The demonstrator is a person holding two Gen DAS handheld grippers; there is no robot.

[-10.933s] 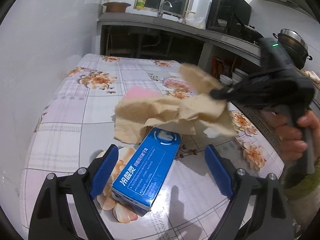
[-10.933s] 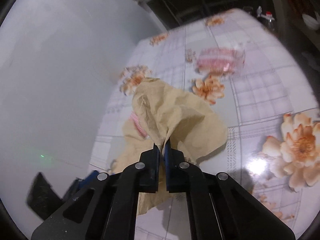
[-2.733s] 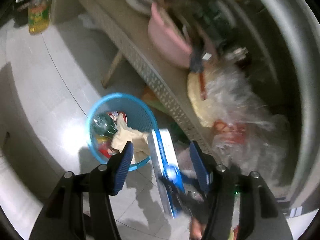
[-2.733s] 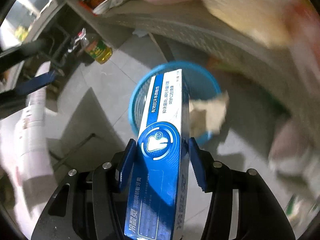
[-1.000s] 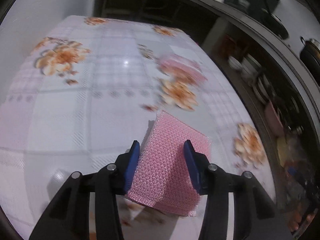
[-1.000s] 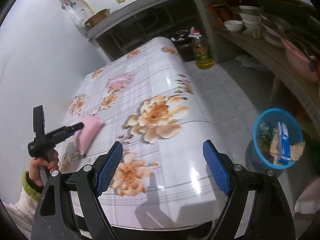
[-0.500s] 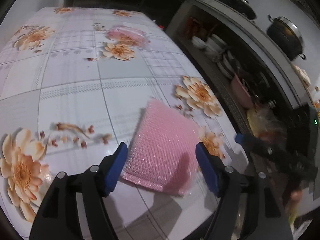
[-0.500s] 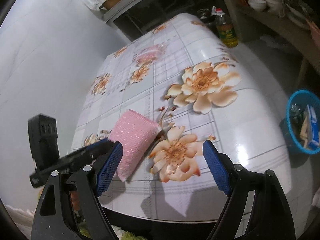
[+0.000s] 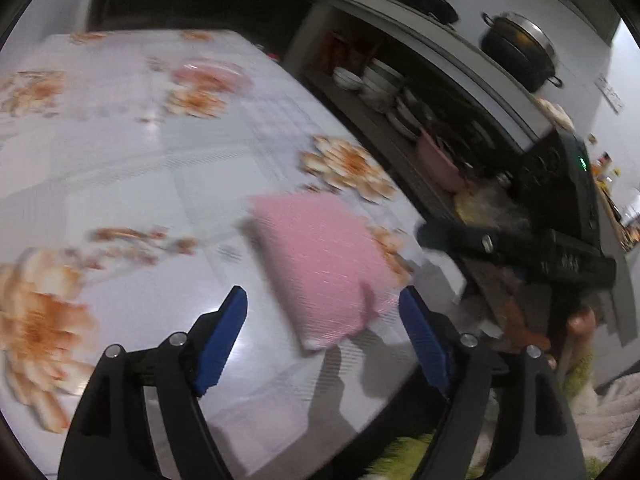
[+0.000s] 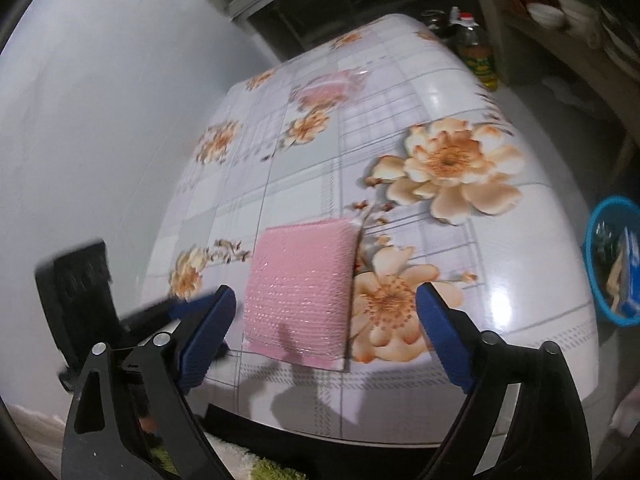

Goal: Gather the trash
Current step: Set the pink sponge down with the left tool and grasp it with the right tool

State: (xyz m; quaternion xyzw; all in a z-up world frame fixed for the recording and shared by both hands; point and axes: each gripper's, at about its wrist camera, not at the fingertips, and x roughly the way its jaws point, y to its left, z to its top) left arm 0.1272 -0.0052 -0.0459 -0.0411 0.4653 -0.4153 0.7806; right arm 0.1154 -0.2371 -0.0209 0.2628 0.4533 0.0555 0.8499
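Observation:
A pink bubble-wrap pouch (image 9: 320, 256) lies flat on the flowered table (image 9: 120, 168), near its front edge; it also shows in the right wrist view (image 10: 300, 292). My left gripper (image 9: 324, 332) is open and empty, just in front of the pouch. My right gripper (image 10: 326, 324) is open and empty, hovering over the pouch's near end. The blue trash basket (image 10: 612, 260) stands on the floor at the right, holding a blue box and crumpled paper. The other gripper's black body shows at the right of the left wrist view (image 9: 560, 236).
A pink plastic-wrapped item (image 10: 328, 88) lies at the table's far end. An oil bottle (image 10: 476, 52) stands on the floor beyond the table. Shelves with bowls (image 9: 380, 84) and a pot (image 9: 516, 48) line the right side. A white wall (image 10: 100, 120) is at the left.
My left gripper has let go of the pink pouch and opened wide; the pouch now lies on the table. Both grippers have moved closer to it.

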